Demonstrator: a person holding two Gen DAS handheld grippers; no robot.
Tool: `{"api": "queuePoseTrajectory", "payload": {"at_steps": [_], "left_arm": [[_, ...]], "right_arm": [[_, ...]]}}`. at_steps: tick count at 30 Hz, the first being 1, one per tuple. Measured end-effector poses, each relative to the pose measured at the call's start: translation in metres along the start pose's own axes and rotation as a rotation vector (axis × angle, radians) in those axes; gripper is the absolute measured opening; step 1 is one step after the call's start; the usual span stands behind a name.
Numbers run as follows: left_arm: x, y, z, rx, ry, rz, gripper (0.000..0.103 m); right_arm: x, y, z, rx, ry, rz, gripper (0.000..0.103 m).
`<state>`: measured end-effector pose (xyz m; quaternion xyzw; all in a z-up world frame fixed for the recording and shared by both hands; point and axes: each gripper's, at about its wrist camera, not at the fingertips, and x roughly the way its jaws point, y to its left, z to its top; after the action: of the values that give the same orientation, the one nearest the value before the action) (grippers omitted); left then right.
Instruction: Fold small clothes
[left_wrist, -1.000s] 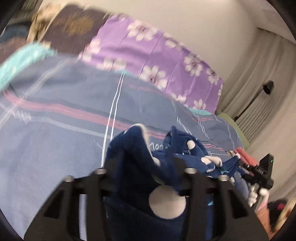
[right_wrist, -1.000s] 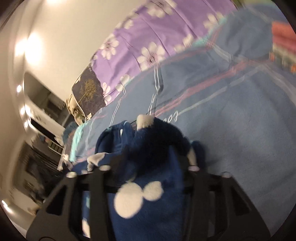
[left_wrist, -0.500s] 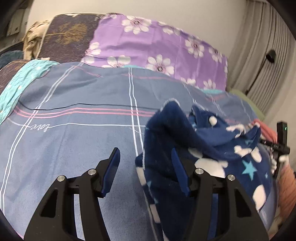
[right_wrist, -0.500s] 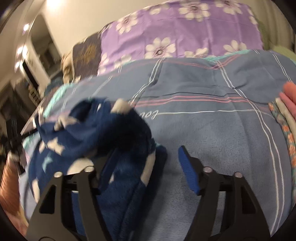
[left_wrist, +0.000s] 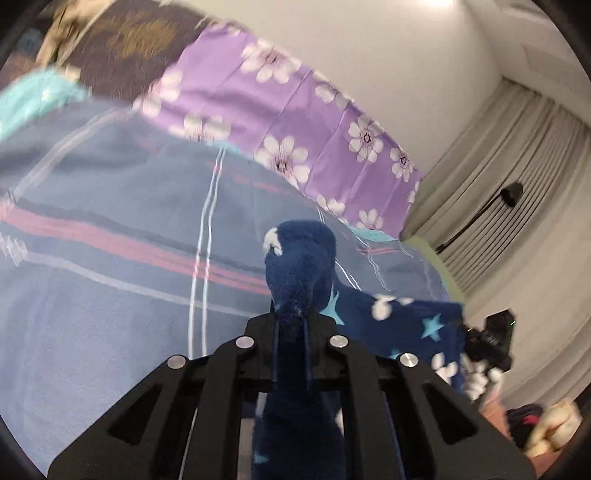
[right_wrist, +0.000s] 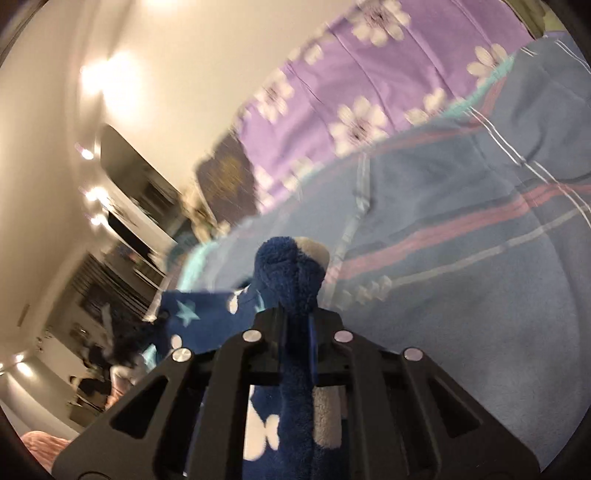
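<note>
A small navy fleece garment (left_wrist: 299, 266) with white spots and light blue stars is held up above the blue striped bedspread (left_wrist: 110, 258). My left gripper (left_wrist: 291, 325) is shut on one bunched corner of it. My right gripper (right_wrist: 297, 325) is shut on another bunched corner (right_wrist: 291, 269). The cloth stretches flat between them, to the right in the left wrist view (left_wrist: 406, 325) and to the left in the right wrist view (right_wrist: 199, 321). The right gripper's body shows in the left wrist view (left_wrist: 487, 343).
A purple flowered pillow (left_wrist: 277, 118) and a dark brown pillow (left_wrist: 125, 48) lie at the head of the bed. Curtains (left_wrist: 517, 192) hang at the right. Other clothes (left_wrist: 543, 424) lie at the lower right. Shelving (right_wrist: 122, 206) stands at the room's left side.
Both grippers were open around the garment half a second ago. Now each has shut on a corner, lifted it and pulled it taut between them.
</note>
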<state>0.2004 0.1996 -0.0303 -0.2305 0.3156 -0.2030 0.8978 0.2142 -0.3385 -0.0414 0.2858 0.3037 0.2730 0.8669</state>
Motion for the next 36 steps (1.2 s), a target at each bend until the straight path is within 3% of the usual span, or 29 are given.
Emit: {"api": "queuePoseTrajectory", "payload": {"at_steps": [1,2,4,6,11,16,21,25,27,29,30,31,34,36], "left_arm": [[0.005,-0.002,0.001,0.025,0.008,0.031,0.011],[0.018,0.000,-0.001,0.067,0.045,0.109,0.012],[0.042,0.011,-0.009,0.087,0.134,0.213,0.014],[0.053,0.024,-0.021,0.053,0.197,0.251,0.015],[0.015,0.012,-0.029,0.088,0.147,0.225,0.019],[-0.015,0.003,-0.044,0.114,0.136,0.226,0.038],[-0.049,0.000,-0.075,0.054,0.102,0.170,0.038],[-0.067,-0.018,-0.104,0.103,0.114,0.139,0.038],[-0.063,-0.021,-0.121,0.113,0.165,0.184,0.038],[-0.049,-0.016,-0.145,0.160,0.243,0.304,0.044],[-0.050,-0.014,-0.156,0.197,0.214,0.321,0.048],[-0.055,-0.012,-0.159,0.176,0.191,0.309,0.048],[-0.066,-0.017,-0.151,0.124,0.187,0.339,0.044],[-0.071,-0.049,-0.143,0.250,0.161,0.420,0.041]], "right_arm": [[0.006,0.000,0.003,-0.020,0.011,-0.050,0.011],[0.021,-0.003,0.002,-0.056,0.053,-0.160,0.013],[0.043,-0.013,-0.007,-0.062,0.133,-0.299,0.020],[0.052,-0.018,-0.020,-0.053,0.182,-0.389,0.025],[-0.001,0.010,-0.035,-0.112,0.091,-0.383,0.033],[-0.040,0.024,-0.060,-0.136,0.086,-0.384,0.035],[-0.069,0.027,-0.108,-0.075,0.090,-0.370,0.039],[-0.087,0.033,-0.140,-0.056,0.091,-0.359,0.039],[-0.094,0.037,-0.153,-0.041,0.086,-0.334,0.039],[-0.092,0.034,-0.169,-0.022,0.124,-0.357,0.039],[-0.084,0.027,-0.181,-0.014,0.174,-0.421,0.039],[-0.083,0.025,-0.188,-0.010,0.181,-0.433,0.039],[-0.095,0.025,-0.192,0.019,0.146,-0.393,0.038],[-0.109,0.030,-0.188,-0.007,0.109,-0.404,0.039]]}}
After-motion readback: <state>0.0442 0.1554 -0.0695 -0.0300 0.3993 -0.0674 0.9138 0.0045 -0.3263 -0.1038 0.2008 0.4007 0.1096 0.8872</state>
